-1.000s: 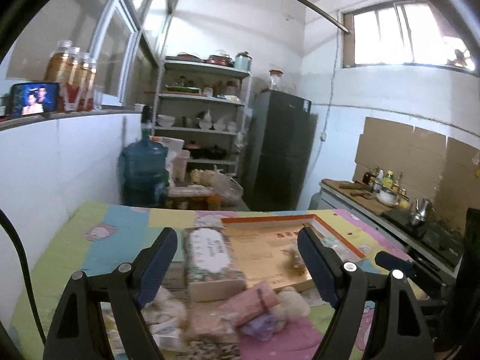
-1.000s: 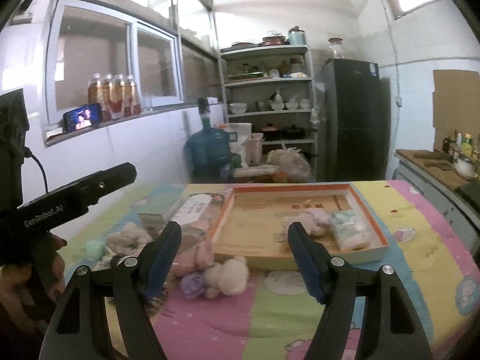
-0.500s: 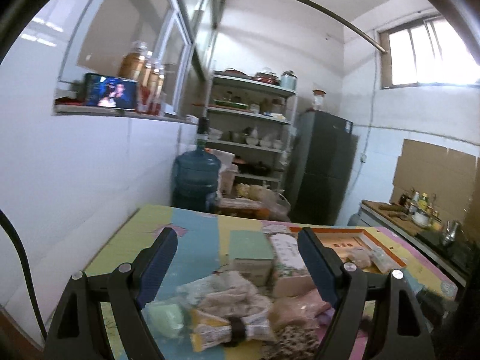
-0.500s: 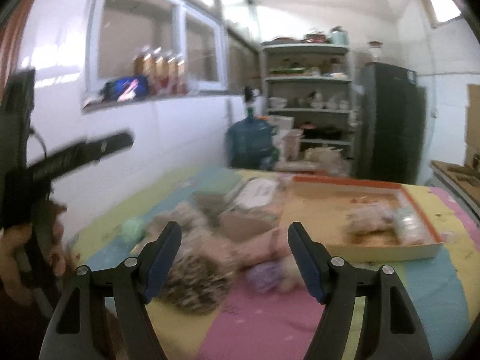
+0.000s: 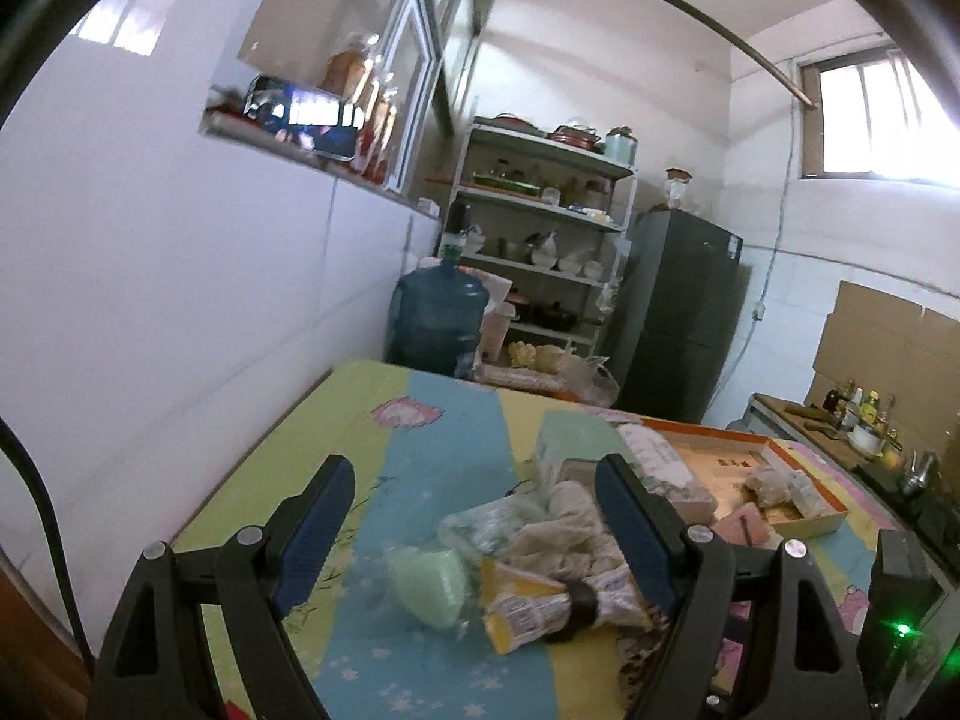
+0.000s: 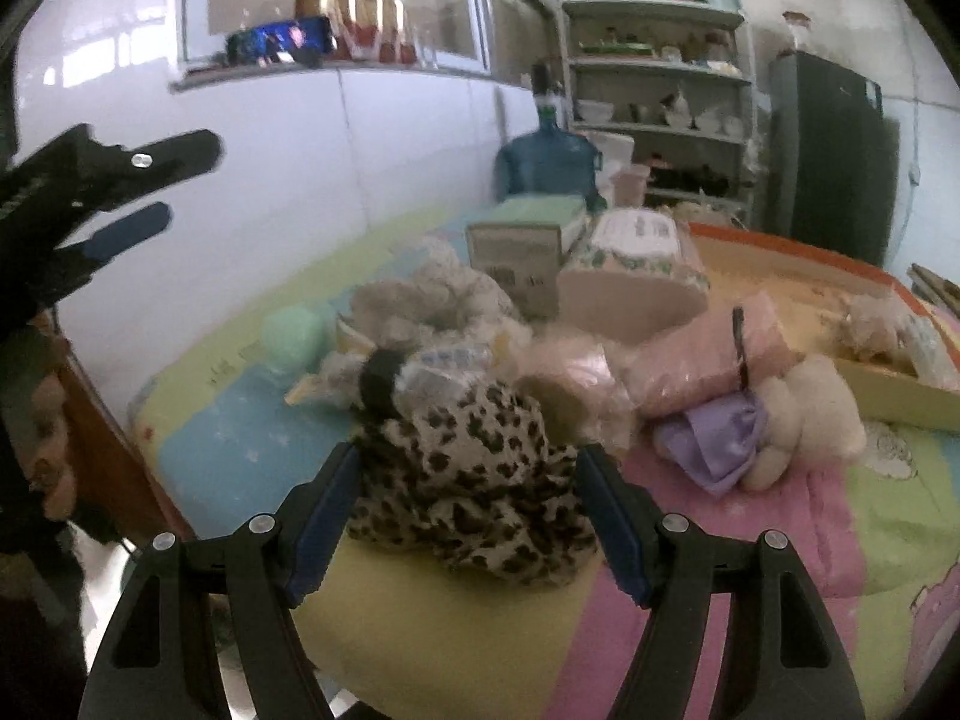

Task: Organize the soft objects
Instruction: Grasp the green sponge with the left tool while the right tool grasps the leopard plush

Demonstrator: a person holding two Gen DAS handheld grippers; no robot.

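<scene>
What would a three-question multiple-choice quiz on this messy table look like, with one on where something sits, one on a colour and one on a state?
1. Where does the leopard-print plush bundle sit?
A. Between the open fingers of the right gripper
B. Inside the orange-rimmed tray
C. On the metal shelf

2. What colour is the cloth beside the cream plush toy?
A. Red
B. Purple
C. Black

3. How is the left gripper?
A. Shut on a box
B. Shut on a bottle
C. Open, holding nothing

Answers:
1 A: the right wrist view shows the bundle on the colourful quilted table cover between both blue pads.
2 B: the folded purple cloth lies against the toy.
3 C: its fingers stand wide apart above the pale green soft block and nothing is pinched.
</scene>
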